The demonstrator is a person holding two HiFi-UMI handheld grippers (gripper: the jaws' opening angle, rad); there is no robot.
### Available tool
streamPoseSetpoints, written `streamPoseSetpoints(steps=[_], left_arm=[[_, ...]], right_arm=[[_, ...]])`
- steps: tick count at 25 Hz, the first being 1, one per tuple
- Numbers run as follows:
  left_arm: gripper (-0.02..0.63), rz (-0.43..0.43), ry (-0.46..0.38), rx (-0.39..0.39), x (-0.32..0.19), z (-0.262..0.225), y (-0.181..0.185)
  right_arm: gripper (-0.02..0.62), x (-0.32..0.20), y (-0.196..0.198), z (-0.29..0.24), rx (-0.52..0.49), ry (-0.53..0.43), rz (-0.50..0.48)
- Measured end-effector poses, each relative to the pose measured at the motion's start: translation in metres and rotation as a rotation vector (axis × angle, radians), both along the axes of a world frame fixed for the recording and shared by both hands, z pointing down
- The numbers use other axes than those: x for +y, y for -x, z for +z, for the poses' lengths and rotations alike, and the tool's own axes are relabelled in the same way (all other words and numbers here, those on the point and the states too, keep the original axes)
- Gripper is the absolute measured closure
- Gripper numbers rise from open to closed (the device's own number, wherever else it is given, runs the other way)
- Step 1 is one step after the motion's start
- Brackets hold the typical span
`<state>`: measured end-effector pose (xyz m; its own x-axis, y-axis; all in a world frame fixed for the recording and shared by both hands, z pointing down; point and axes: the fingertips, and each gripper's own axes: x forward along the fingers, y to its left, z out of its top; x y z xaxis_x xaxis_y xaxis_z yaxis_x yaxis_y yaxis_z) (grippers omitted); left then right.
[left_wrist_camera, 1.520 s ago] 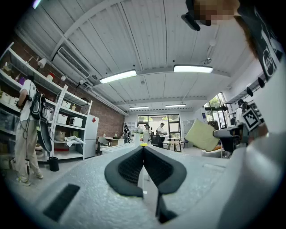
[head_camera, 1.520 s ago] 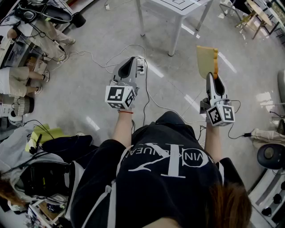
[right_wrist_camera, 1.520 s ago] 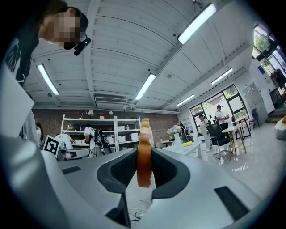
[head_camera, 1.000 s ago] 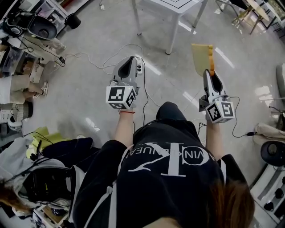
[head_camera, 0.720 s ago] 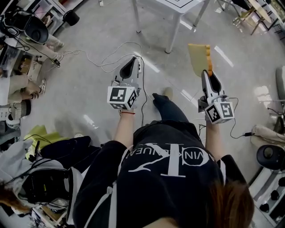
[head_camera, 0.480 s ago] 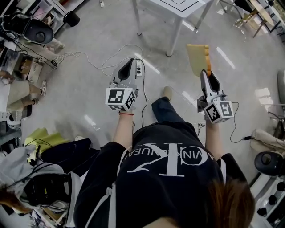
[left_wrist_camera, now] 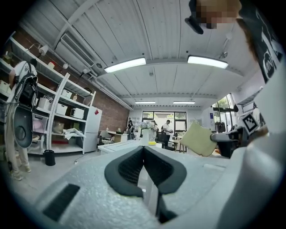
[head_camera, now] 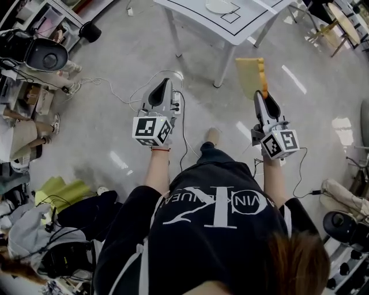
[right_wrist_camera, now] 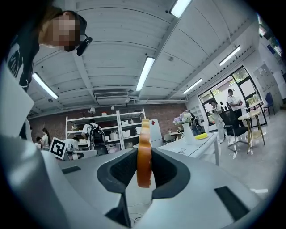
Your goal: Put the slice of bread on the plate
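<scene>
My right gripper [head_camera: 260, 97] is shut on a slice of bread [head_camera: 252, 76], pale yellow with an orange-brown crust, held upright on edge and level. In the right gripper view the bread [right_wrist_camera: 144, 154] stands edge-on between the dark pads of my right gripper [right_wrist_camera: 144, 166]. My left gripper [head_camera: 163, 86] is shut with nothing in it; from the left gripper view its pads meet [left_wrist_camera: 144, 151] and the bread [left_wrist_camera: 199, 139] shows off to the right. A white plate [head_camera: 219, 6] lies on the white table [head_camera: 242, 31] ahead, well beyond both grippers.
Cables and a power strip [head_camera: 177, 102] lie on the grey floor between me and the table legs. Equipment and clutter [head_camera: 34, 55] line the left side. A vase of flowers [right_wrist_camera: 187, 127] and a yellow item stand on the table.
The person has stepped forward toward the white table, which now shows more of its top and the plate. Both grippers moved along with the body; the bread stays gripped.
</scene>
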<state>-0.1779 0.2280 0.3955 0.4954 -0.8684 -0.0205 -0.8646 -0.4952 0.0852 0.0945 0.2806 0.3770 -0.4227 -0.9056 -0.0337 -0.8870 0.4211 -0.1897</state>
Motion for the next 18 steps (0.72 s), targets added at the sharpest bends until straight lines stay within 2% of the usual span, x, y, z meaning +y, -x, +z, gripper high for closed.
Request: streamPoseSetpoints(steps=[8, 18], left_arm=[[0.597, -0.020, 0.020, 0.010, -0.089, 0.005, -0.020], [0.595, -0.018, 0.039, -0.017, -0.140, 0.009, -0.035]], right_arm=[[0.506, -0.095, -0.021, -0.004, -0.005, 0.013, -0.018], [0.506, -0.147, -0.035, 0.010, -0.043, 0.044, -0.017]])
